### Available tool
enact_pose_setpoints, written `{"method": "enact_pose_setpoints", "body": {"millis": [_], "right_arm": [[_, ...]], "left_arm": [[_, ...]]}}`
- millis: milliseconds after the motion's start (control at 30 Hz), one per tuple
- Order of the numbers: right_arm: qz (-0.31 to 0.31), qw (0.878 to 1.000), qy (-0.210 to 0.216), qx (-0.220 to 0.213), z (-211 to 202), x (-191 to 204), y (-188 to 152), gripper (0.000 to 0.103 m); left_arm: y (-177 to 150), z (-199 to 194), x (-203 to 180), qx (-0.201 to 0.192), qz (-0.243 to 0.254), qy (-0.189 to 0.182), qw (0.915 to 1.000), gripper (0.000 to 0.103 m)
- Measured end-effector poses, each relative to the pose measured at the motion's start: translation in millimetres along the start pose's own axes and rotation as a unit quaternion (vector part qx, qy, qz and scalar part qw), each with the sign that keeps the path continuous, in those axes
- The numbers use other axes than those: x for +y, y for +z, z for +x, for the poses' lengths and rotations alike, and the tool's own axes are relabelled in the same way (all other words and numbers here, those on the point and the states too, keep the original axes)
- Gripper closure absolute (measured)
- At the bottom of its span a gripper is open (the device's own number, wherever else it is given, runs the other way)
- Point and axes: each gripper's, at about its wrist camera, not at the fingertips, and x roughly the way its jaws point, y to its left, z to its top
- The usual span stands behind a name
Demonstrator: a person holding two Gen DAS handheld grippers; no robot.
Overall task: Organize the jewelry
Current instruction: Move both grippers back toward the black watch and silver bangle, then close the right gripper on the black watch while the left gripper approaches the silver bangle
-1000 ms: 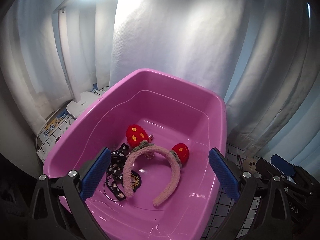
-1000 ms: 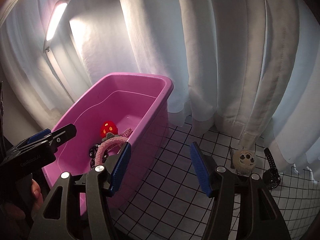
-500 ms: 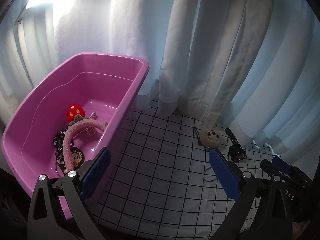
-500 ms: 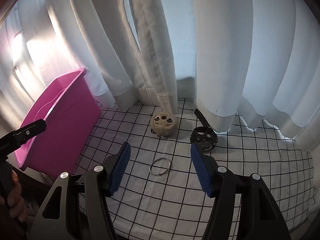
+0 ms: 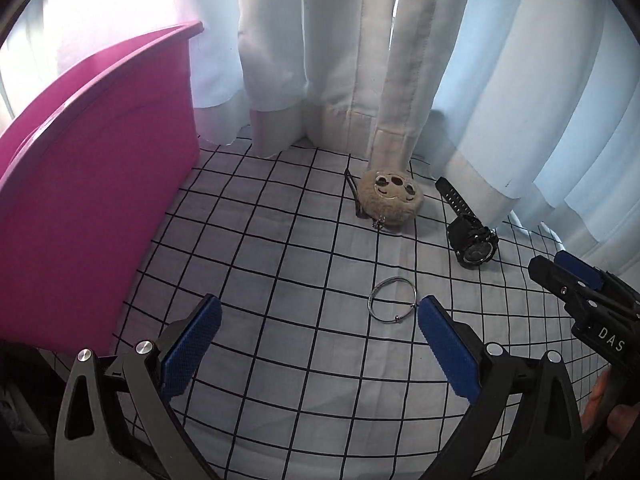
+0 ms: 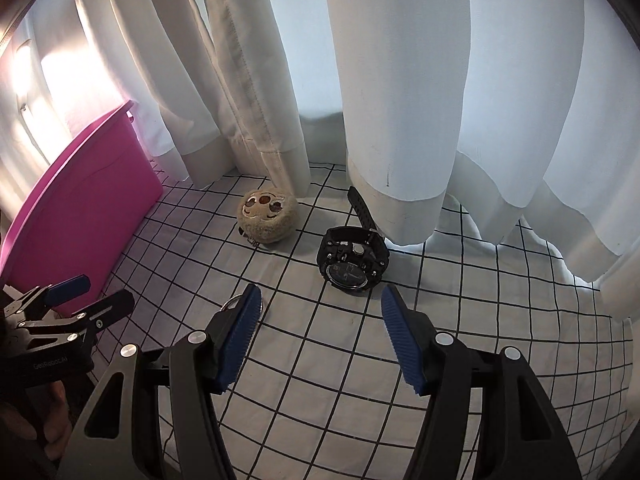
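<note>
White curtains hang in heavy folds along the back, their hems resting on a white cloth with a black grid that covers the counter. Strong light glows through the fabric at the far left, and a cool bluish daylight shows through the folds to the right.

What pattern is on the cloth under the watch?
White with a black grid pattern on the cloth; clearest in the right wrist view.

Left gripper: black frame, blue-padded fingers spread wide, nothing between, pitched downward. Right gripper: same build, fingers parted, nothing gripped, pitched downward. Bare fingertips of holding hand visible at edge.
</note>
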Motion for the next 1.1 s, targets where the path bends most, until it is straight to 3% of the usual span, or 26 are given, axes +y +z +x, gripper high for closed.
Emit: {"method": "enact_pose_setpoints", "body": {"millis": [333,467,867,1100], "right_arm": [[-0.043,0.998,0.039,0.038,61,-17,22,0.042],[-0.064,0.996,0.023,0.057,80,-17,28,0.042],[-0.02,0.996,-0.012,0.089,110,-27,28,0.038],[0.014,0.993,-0.001,0.118,131,-28,33,0.037]], "left_arm": [[-12,53,-16,0.026,-0.017,0.042,0.9986,0.006],[-14,66,-22,0.024,-0.015,0.055,0.9981,0.006],[-15,88,-39,0.011,-0.007,0.077,0.997,0.006],[-16,101,-42,0.018,-0.013,0.076,0.9968,0.006]]}}
